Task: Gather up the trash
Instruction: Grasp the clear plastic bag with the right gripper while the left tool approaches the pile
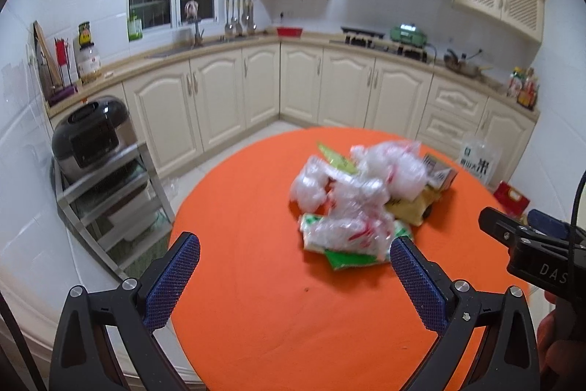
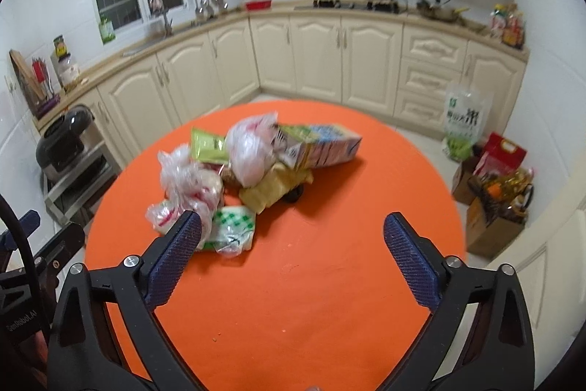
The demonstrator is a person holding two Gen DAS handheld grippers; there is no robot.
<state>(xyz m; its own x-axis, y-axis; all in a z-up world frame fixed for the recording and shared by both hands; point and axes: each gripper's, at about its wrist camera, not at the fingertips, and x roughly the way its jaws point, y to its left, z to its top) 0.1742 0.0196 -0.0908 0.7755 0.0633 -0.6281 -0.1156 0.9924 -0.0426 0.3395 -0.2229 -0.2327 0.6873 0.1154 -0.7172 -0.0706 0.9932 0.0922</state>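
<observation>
Round table covered with an orange cloth (image 2: pixel 329 299). A single heap rests toward its far half: crumpled clear plastic bags with red print (image 2: pixel 190 185), a green-and-white checked packet (image 2: pixel 234 226), a flat green pouch (image 2: pixel 207 145), a pale blue and white carton lying on its side (image 2: pixel 326 145), and a yellow wrapper (image 2: pixel 274 189). Small crumbs (image 2: pixel 214 339) dot the near cloth.

The table (image 2: pixel 329 281) is plain orange. Beyond the left hand-held gripper (image 1: pixel 295 257), with blue cross-hatched pads (image 1: pixel 172 281), lie clear bags (image 1: pixel 351 185) streaked red, a green-and-white checked packet (image 2: pixel 234 226), a pale blue carton (image 2: pixel 326 147) and a yellow wrapper (image 2: pixel 274 189).
</observation>
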